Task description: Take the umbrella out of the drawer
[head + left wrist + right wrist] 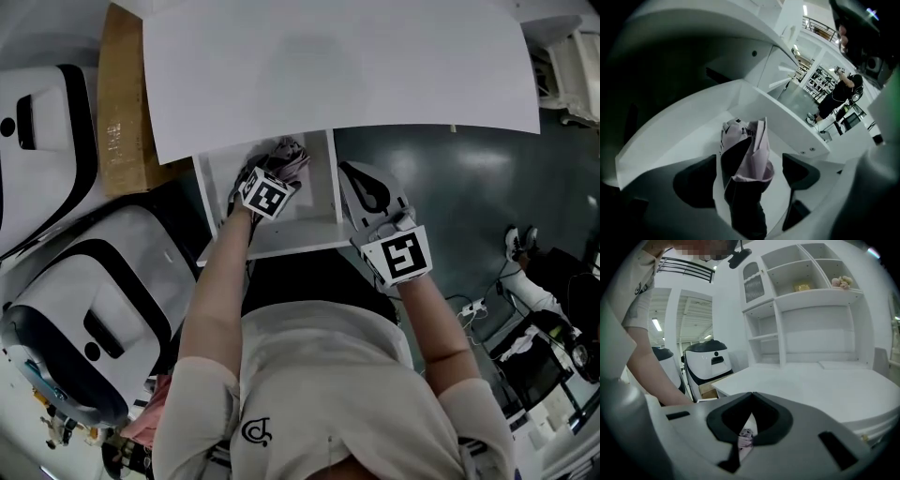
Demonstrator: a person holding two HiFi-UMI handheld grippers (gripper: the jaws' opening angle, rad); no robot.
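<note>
One umbrella (746, 151) inside open drawer (292, 246), between spread left gripper (749, 177) jaws; right gripper (751, 399) jaws pressed together.

A folded pale-pink and black umbrella (749, 154) lies crumpled inside the open white drawer (302, 242).

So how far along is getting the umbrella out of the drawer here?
Done: the drawer is open. In hand: the left gripper has its jaws apart either side of the pink and black umbrella, not closed on it. The right gripper is shut and empty. Remaining: grip and lift out.
</note>
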